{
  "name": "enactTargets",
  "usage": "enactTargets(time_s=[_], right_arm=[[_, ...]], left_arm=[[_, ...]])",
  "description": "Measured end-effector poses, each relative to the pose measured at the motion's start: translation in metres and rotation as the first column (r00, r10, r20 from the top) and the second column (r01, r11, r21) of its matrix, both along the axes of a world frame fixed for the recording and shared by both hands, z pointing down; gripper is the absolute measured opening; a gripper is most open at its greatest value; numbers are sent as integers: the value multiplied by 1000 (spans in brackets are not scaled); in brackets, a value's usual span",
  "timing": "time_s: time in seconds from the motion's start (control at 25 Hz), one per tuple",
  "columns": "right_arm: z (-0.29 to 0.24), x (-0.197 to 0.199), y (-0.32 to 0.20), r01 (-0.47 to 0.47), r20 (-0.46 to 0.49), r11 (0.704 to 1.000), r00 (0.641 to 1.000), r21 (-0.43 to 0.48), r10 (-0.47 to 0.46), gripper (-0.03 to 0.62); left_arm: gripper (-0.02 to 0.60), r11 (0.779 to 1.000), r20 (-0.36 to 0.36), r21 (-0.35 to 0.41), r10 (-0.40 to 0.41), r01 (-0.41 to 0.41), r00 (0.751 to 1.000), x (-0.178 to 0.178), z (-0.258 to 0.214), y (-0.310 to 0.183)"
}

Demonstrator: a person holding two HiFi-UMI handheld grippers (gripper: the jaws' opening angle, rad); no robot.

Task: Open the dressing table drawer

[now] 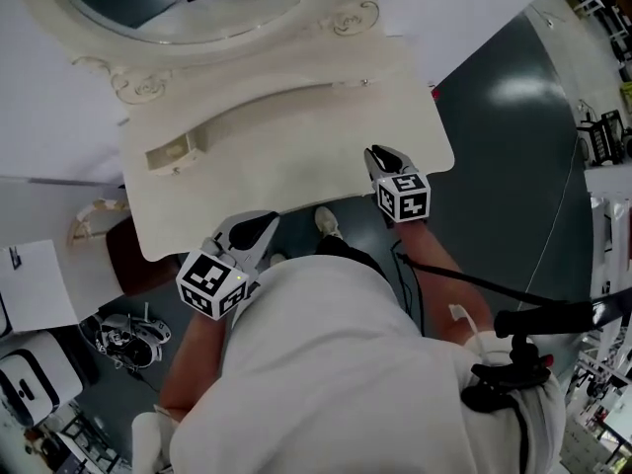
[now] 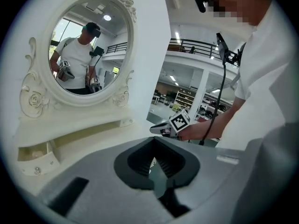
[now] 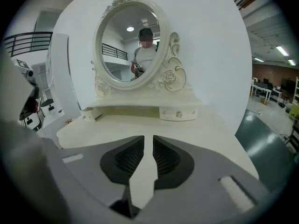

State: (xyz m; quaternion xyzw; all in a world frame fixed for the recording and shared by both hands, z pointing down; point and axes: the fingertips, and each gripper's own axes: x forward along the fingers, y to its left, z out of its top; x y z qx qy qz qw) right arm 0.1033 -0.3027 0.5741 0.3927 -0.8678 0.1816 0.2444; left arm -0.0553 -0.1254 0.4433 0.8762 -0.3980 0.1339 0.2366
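The cream dressing table [image 1: 296, 156] carries an oval mirror [image 3: 133, 43] over a low shelf. At the shelf's left end a small drawer [image 1: 173, 153] [image 2: 39, 155] stands pulled out a little, its inside showing. The right small drawer [image 3: 178, 113] with a round knob sits flush. My left gripper [image 1: 267, 223] [image 2: 153, 143] hovers at the table's front edge, its jaws shut with nothing between them. My right gripper [image 1: 377, 152] [image 3: 148, 140] is over the table's front right part, pointing at the shelf. Its jaws stand slightly open and hold nothing.
A brown stool [image 1: 133, 255] stands beside the table's left front corner, with a pair of shoes [image 1: 128, 336] and a white cabinet [image 1: 35, 284] nearby. A black cable [image 1: 464, 279] runs off my right arm. Dark floor [image 1: 513, 146] lies right of the table.
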Motion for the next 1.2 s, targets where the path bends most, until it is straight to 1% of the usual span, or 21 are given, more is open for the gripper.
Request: enactTargets(time_s=[0.12, 0.28, 0.64, 0.92, 1.2], right_arm=[[13, 2, -36, 6, -2, 1000, 1000, -8, -6, 64], [35, 10, -82, -14, -6, 1000, 1000, -26, 13, 75], [63, 4, -164, -19, 5, 999, 1000, -40, 19, 114], [72, -7, -198, -33, 16, 998, 999, -49, 34, 140], [76, -15, -209, -39, 25, 998, 999, -50, 40, 138]], left_arm=[[2, 1000, 20, -7, -29, 29, 999, 7, 1, -24], [2, 997, 42, -16, -70, 71, 997, 16, 1, -50], [2, 985, 84, -11, -170, 172, 982, 20, -2, -85], [2, 975, 101, -24, -218, 222, 971, 11, -3, -95], [2, 968, 104, -37, -244, 249, 964, 5, -1, -98]])
